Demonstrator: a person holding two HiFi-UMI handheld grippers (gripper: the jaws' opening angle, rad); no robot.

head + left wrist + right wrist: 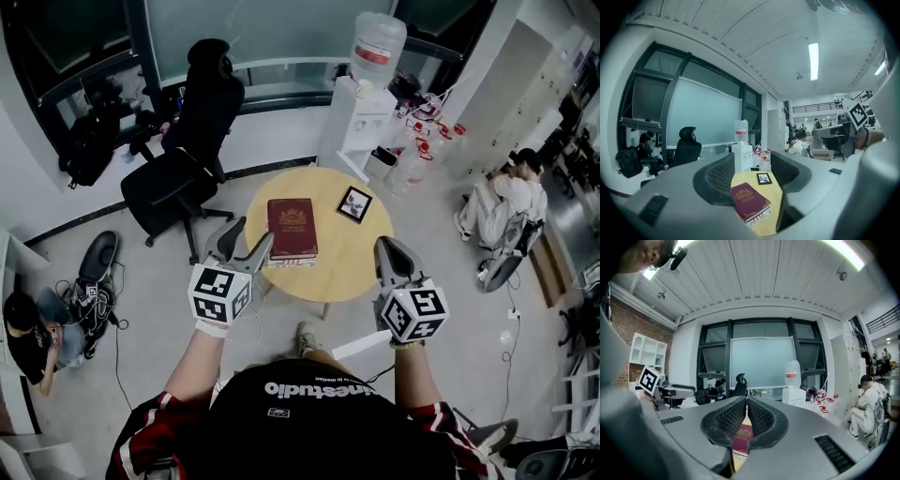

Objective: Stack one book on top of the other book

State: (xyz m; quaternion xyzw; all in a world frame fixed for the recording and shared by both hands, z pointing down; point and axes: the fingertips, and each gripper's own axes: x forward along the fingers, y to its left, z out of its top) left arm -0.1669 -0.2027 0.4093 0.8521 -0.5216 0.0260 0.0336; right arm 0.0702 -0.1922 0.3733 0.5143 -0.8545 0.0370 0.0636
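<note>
Jaws of left hand-held gripper (751, 159) apart, empty; right hand-held gripper (746, 402) closed, empty.

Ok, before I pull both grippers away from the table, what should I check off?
1. Red book lying flat on the lower book: ok.
2. Stack sitting fully on the round table: ok.
3. Left gripper jaws apart, nothing between them: ok.
4. Right gripper jaws together and empty: ok.
5. Small picture frame apart from the stack: ok.
6. Edges of the two books exactly flush: cannot tell.
</note>
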